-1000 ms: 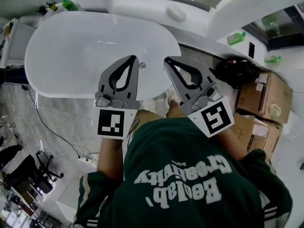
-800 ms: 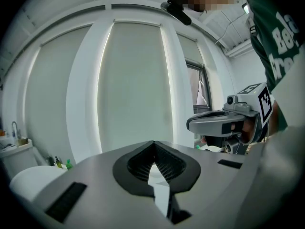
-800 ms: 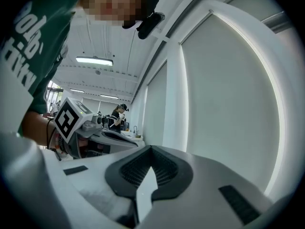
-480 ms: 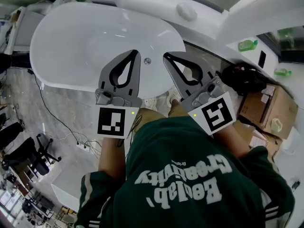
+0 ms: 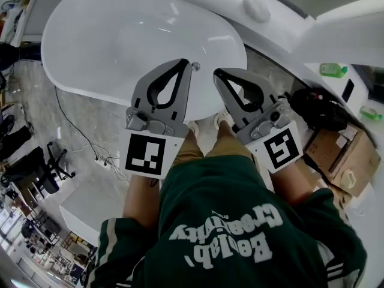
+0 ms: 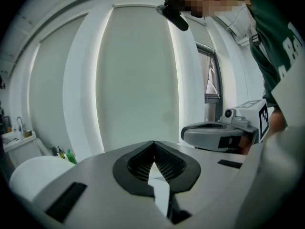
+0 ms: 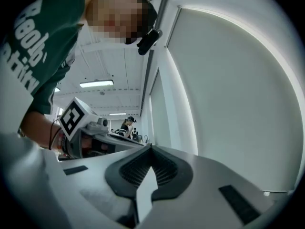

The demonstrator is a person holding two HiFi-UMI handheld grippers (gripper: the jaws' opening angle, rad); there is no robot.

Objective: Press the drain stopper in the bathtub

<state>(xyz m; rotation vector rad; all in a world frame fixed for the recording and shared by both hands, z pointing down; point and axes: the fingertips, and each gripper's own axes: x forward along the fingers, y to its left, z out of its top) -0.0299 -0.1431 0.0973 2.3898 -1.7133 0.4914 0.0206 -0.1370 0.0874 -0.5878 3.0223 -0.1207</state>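
In the head view a white oval bathtub (image 5: 102, 41) lies ahead and to the left. A small round chrome drain stopper (image 5: 195, 66) sits on its floor near the near-right end. My left gripper (image 5: 186, 61) is shut and holds nothing, with its tips seen just left of the stopper; height above it is unclear. My right gripper (image 5: 216, 72) is also shut and empty, a little right of the stopper over the tub's rim. In the left gripper view the left gripper (image 6: 153, 142) points level at a pale wall; the right gripper (image 7: 150, 147) does the same.
Cardboard boxes (image 5: 345, 155) and a black bag (image 5: 321, 110) stand on the floor at right. Green bottles (image 5: 333, 69) sit on the ledge, with a round white knob (image 5: 257, 8) behind the tub. Cables (image 5: 78, 143) and office chairs (image 5: 54, 173) lie at left.
The person has stepped closer to the tub. Both shut grippers moved forward and slightly right; the left tips now sit beside the drain stopper.
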